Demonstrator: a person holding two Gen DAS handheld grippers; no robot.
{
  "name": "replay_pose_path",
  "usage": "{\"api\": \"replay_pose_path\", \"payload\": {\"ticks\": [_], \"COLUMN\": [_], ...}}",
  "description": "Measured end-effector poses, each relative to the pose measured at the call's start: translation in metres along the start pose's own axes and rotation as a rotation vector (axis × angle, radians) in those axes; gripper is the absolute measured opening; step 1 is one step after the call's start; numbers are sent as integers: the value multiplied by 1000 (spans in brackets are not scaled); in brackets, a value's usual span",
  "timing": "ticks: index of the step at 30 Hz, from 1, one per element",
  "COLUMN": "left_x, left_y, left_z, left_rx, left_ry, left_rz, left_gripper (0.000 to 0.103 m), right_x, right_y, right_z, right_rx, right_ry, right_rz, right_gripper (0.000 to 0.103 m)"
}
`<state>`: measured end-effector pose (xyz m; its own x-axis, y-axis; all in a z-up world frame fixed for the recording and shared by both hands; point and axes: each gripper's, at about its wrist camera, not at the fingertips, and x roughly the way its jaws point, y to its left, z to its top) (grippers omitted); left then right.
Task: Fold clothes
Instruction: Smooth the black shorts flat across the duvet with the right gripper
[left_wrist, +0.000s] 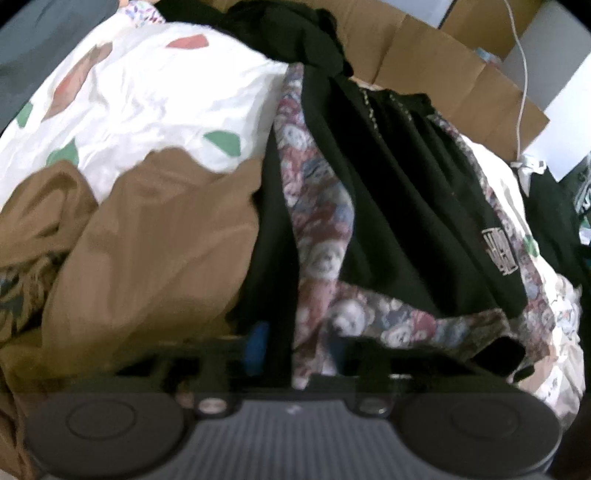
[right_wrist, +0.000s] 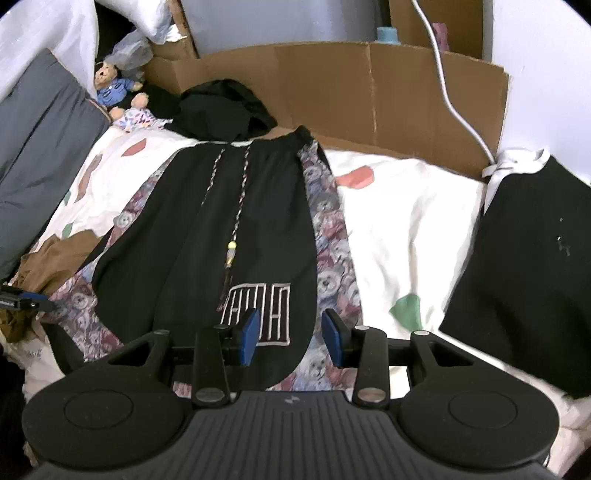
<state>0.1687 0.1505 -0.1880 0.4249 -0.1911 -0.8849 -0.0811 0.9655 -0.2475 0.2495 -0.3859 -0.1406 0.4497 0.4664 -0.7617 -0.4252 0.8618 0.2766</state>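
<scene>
Just beyond the half-open right hand-held gripper (right_wrist: 289, 336), black hoodie (right_wrist: 236, 229), untouched.

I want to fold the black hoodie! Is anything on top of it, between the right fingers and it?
Nothing visible. The right gripper hangs open just above the black hoodie, which lies flat on the teddy-print blanket. Only its own drawstring lies on top.

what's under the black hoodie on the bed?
The black hoodie lies on a teddy-bear-print fabric, which shows along both edges, over the white patterned sheet. Anything under its middle is covered.
</scene>
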Motion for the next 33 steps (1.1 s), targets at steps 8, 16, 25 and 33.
{"api": "replay_pose_path", "payload": {"ticks": [8, 16, 25, 33], "left_x": [-42, -75, -57, -21], "left_y": [19, 67, 77, 80], "left_z": [-8, 12, 9, 10], "left_rx": [-54, -121, -189, -180], "left_ry": [-82, -102, -95, -39], "left_rz": [-37, 31, 30, 43], "left_gripper": [7, 8, 62, 52], "right_x": [22, 50, 61, 60], "right_y": [11, 19, 27, 13], "right_z": [-14, -16, -22, -32], "right_rx": [-80, -113, -136, -115], "right_ry": [83, 139, 176, 197], "right_rz": [51, 90, 120, 74], "right_gripper": [42, 42, 42, 42]}}
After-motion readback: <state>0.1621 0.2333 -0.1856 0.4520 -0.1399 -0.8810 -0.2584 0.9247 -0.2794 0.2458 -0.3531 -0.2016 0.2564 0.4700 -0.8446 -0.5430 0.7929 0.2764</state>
